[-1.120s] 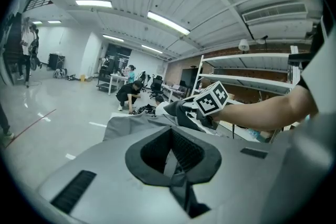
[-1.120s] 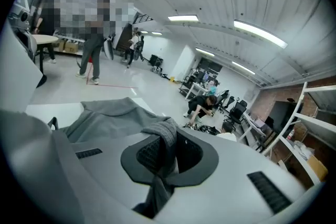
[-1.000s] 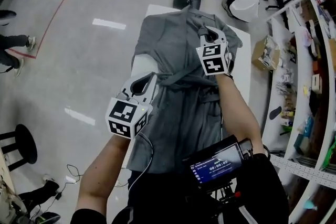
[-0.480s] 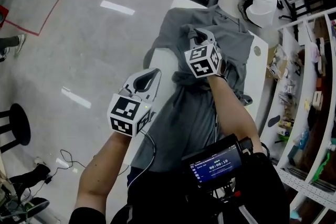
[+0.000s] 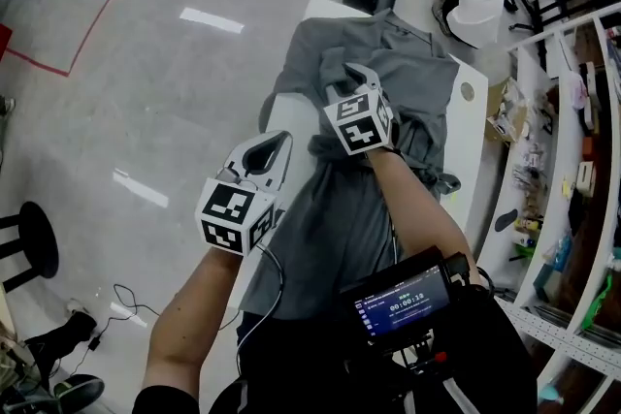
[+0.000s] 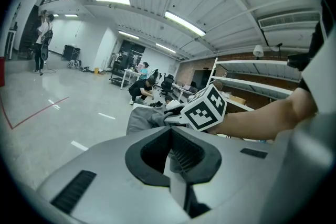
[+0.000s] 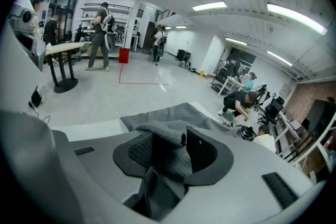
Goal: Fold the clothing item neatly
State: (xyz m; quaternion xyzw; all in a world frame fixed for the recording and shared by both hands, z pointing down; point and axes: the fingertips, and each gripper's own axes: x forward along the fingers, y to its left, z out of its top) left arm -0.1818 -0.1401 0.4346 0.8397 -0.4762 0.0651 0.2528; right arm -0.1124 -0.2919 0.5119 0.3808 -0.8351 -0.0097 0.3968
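The grey garment [image 5: 354,218] lies lengthwise on the white bench [image 5: 473,126], bunched at mid-length. The right gripper [image 5: 351,75] is over the garment's far half; its jaws have just been opening and stand partly apart, with a fold of fabric loose between them. The left gripper [image 5: 279,141] is at the bench's left edge, jaws closed and empty.

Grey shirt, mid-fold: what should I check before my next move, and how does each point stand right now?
1. Right gripper clear of cloth: its fingers have just been opening, but a fold of the shirt lies between them: not ok.
2. Left gripper free: shut, nothing between its fingers: ok.
3. Shirt flat: bunched across the middle by the right gripper: not ok.
4. Near hem on the table: not clearly in view: cannot tell.
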